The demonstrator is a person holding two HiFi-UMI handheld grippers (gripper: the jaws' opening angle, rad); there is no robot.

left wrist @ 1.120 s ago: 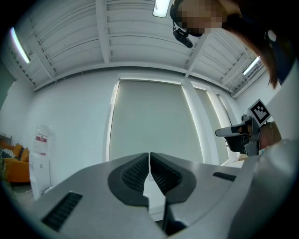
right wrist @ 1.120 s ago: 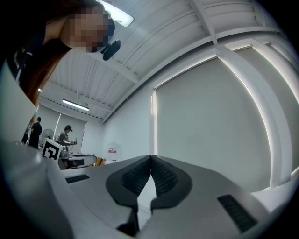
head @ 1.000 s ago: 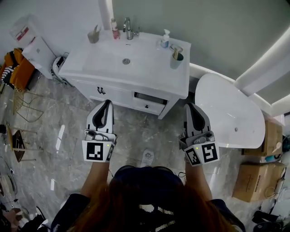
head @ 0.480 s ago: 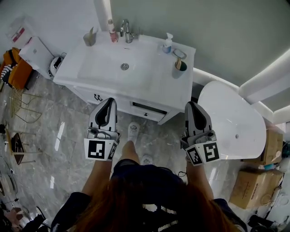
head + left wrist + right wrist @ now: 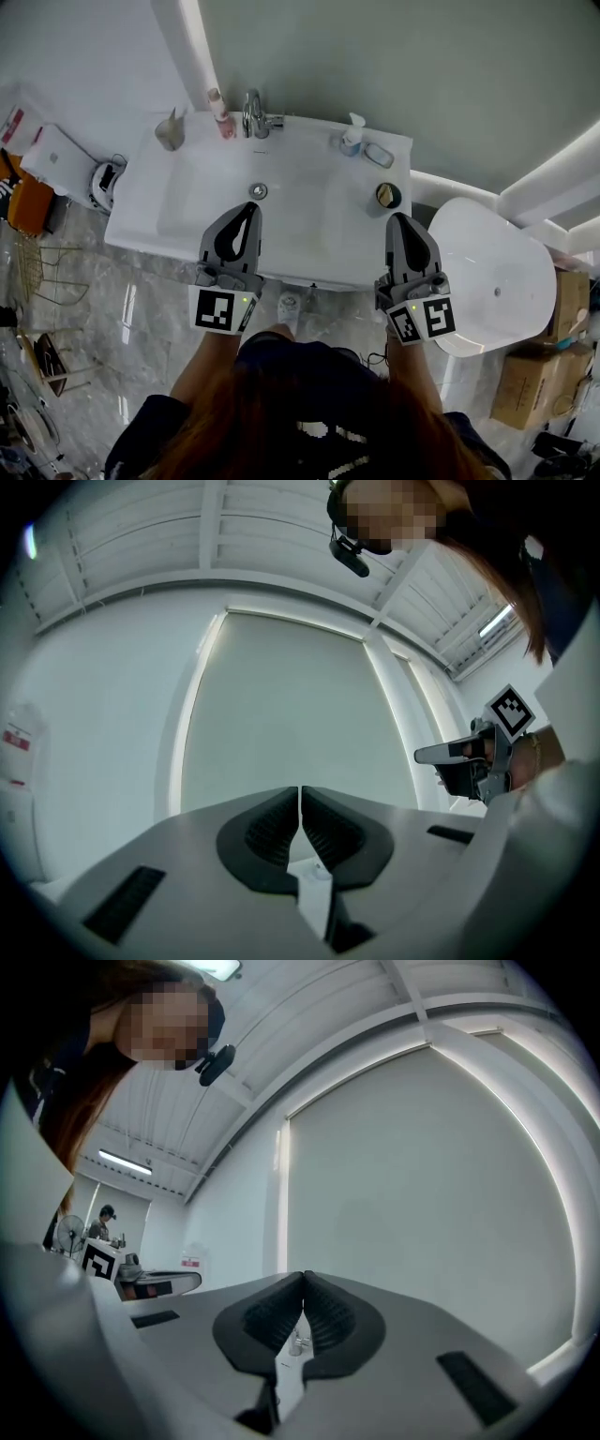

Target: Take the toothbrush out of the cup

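Over the sink [image 5: 309,211], left tongs [image 5: 246,208] and right tongs [image 5: 401,221] closed, empty.

Toothbrush [image 5: 383,193] inside dark cup [image 5: 393,201]

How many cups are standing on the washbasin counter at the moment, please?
2. A beige cup stands at the back left corner of the counter, left of the pink bottle; a dark cup stands near its right edge. No others show.
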